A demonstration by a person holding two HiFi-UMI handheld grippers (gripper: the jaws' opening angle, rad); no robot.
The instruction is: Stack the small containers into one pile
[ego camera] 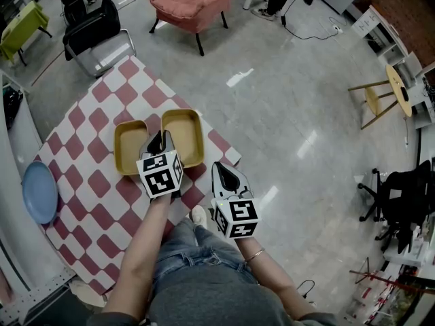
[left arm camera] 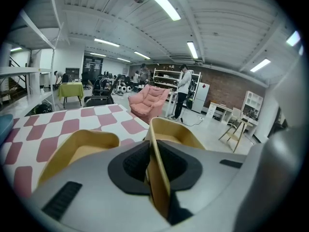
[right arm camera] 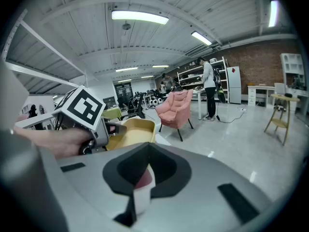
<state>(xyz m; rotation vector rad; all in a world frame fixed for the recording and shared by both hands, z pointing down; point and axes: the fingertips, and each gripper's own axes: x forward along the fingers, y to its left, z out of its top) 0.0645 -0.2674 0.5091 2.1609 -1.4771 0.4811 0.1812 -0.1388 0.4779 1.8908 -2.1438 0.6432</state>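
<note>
We find bare table (ego camera: 81, 189) between the blue plate (ego camera: 39, 192) and the left yellow container (ego camera: 129, 148); the left claw (ego camera: 158, 142) blocks the gap beside the right yellow container (ego camera: 183, 136).

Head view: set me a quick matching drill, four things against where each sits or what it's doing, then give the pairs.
1. left gripper
2. blue plate
3. pink armchair
4. left container

A. on the floor beyond the cloth
B. clamped on the right container's rim
C. by the checkered cloth's left edge
D. on the cloth, left of its twin

Pairs: 1-B, 2-C, 3-A, 4-D
</note>
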